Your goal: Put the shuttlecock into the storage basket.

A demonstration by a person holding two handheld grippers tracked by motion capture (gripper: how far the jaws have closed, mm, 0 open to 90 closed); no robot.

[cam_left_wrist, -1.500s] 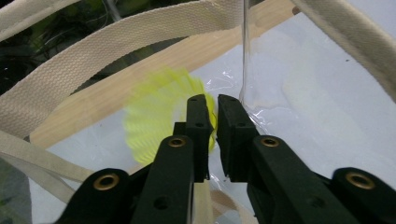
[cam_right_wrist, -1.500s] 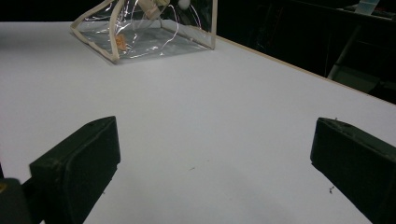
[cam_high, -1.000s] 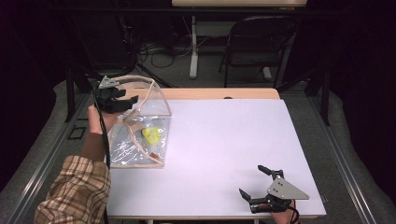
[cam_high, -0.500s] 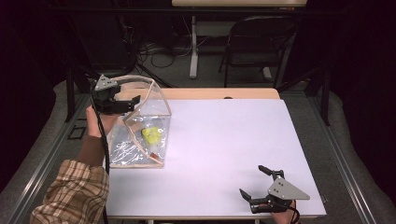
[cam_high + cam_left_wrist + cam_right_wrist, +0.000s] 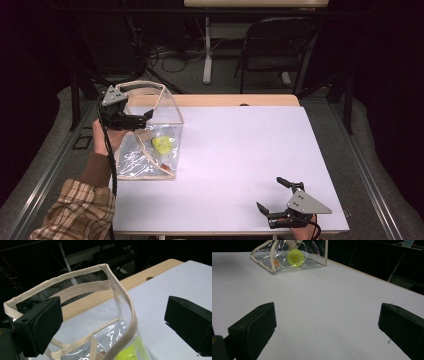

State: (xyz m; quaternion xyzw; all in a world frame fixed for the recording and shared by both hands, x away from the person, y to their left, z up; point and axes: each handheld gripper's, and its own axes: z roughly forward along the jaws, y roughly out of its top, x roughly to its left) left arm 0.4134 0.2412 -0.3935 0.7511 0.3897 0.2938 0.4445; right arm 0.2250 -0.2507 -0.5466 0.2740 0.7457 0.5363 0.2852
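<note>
A clear plastic bag point(image 5: 150, 150) with beige trim stands open at the table's left side. A yellow flower-shaped piece point(image 5: 162, 145) and a small orange piece point(image 5: 163, 164) lie inside it. My left gripper point(image 5: 142, 120) hovers at the bag's top rim point(image 5: 125, 292), and its jaws have just been opening. In the left gripper view point(image 5: 112, 322) the rim runs between the spread jaws without being pressed by the pads. My right gripper point(image 5: 268, 193) rests open near the table's front right edge, with only bare table between its jaws point(image 5: 327, 332). It faces the bag point(image 5: 284, 267) and the yellow piece point(image 5: 295, 257).
The white table top point(image 5: 250, 145) has a wooden strip point(image 5: 225, 100) along its far edge. A folding chair point(image 5: 280, 45) and cables stand on the dark floor beyond. A plaid sleeve point(image 5: 75, 210) enters at the bottom left.
The left gripper's jaws have spread apart at the bag's rim, and the hand has shifted slightly to the left. The right gripper has stayed in place.
</note>
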